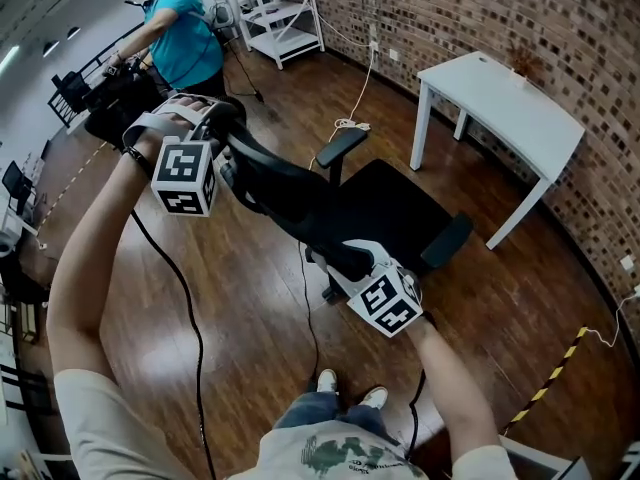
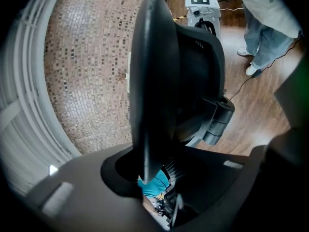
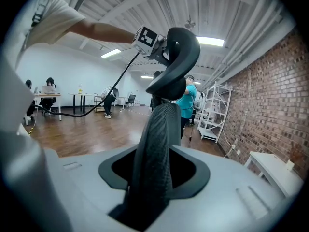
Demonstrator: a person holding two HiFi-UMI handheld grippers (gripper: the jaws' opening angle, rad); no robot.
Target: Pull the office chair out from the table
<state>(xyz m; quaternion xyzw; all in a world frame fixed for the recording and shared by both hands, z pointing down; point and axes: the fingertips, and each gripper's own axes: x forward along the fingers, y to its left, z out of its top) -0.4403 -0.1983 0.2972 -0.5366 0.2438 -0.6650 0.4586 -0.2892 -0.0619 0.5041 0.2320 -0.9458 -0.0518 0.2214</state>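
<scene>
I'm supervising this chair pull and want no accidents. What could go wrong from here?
Both the left gripper and the right gripper pinch only the thin edge of the chair back; a grip could slip. A black cable lies on the floor beside the chair; the wheels might snag it. A person in teal stands beyond the left gripper, perhaps in the chair's path.

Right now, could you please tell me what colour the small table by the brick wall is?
White; the table shows best in the head view.
</scene>
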